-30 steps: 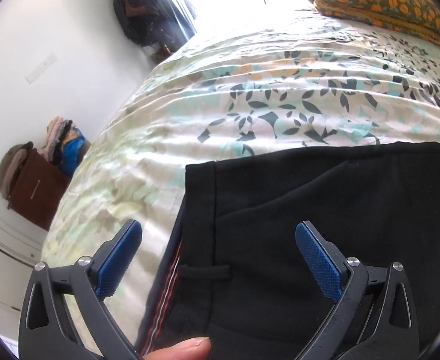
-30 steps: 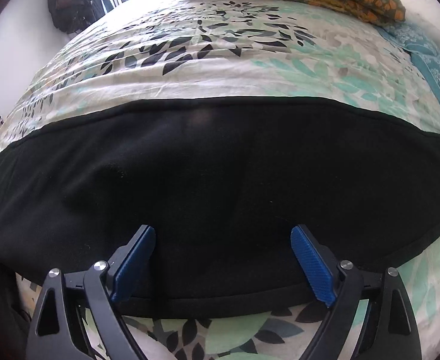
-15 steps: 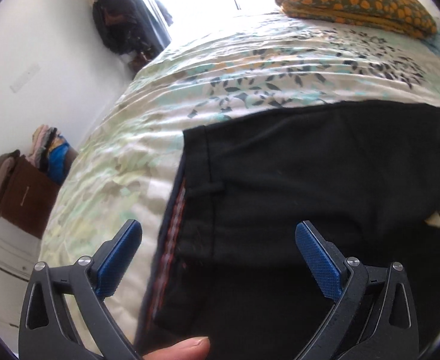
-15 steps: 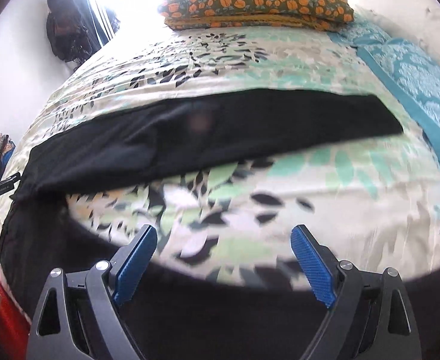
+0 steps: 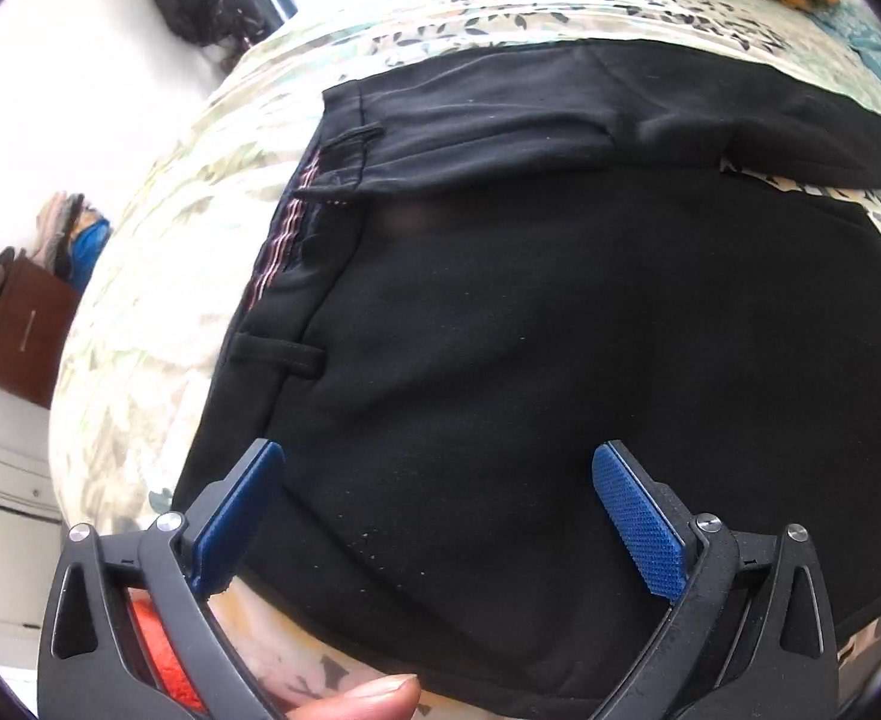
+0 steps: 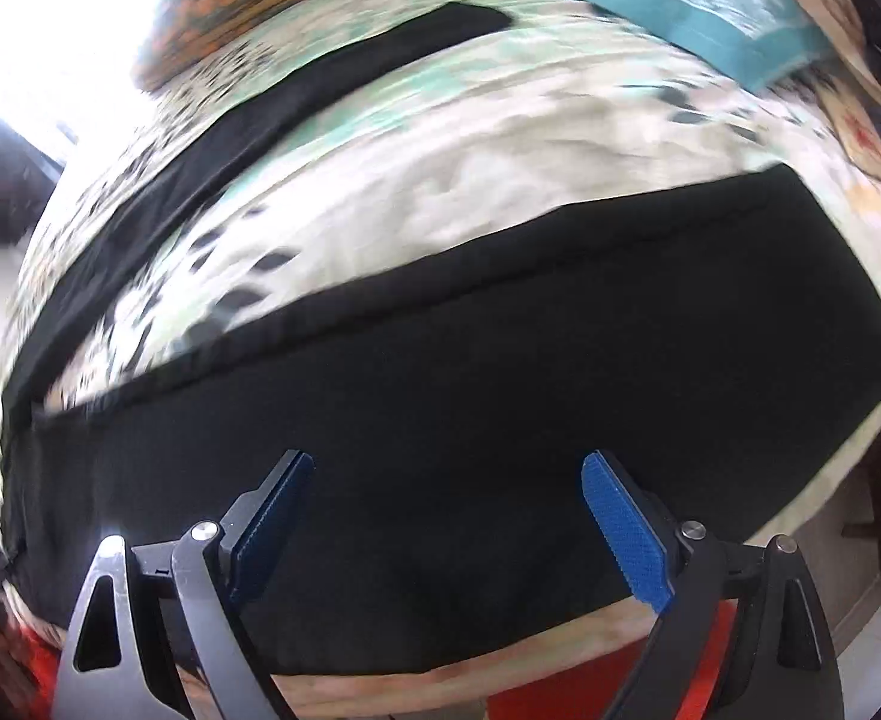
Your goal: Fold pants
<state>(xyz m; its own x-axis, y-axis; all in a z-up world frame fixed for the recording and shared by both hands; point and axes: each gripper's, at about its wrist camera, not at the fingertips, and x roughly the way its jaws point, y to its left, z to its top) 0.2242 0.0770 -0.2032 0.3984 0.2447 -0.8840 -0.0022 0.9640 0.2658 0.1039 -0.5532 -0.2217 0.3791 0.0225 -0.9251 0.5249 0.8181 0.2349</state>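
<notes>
pants (image 5: 500,360): black, spread on bed (image 5: 158,276), legs apart | left hand-held gripper (image 5: 440,510): spread wide, holding nothing, over waistband end | right hand-held gripper (image 6: 446,516): spread wide, holding nothing, over near leg; view blurred

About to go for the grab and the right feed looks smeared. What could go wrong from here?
1. The right wrist view is motion-blurred, so the near leg's edge is hard to judge; the open right gripper may pinch only one layer.
2. The waistband lies uneven, its striped lining showing, so a fold could lock in a skewed edge.
3. The near leg lies at the bed's edge and could slide off.
</notes>
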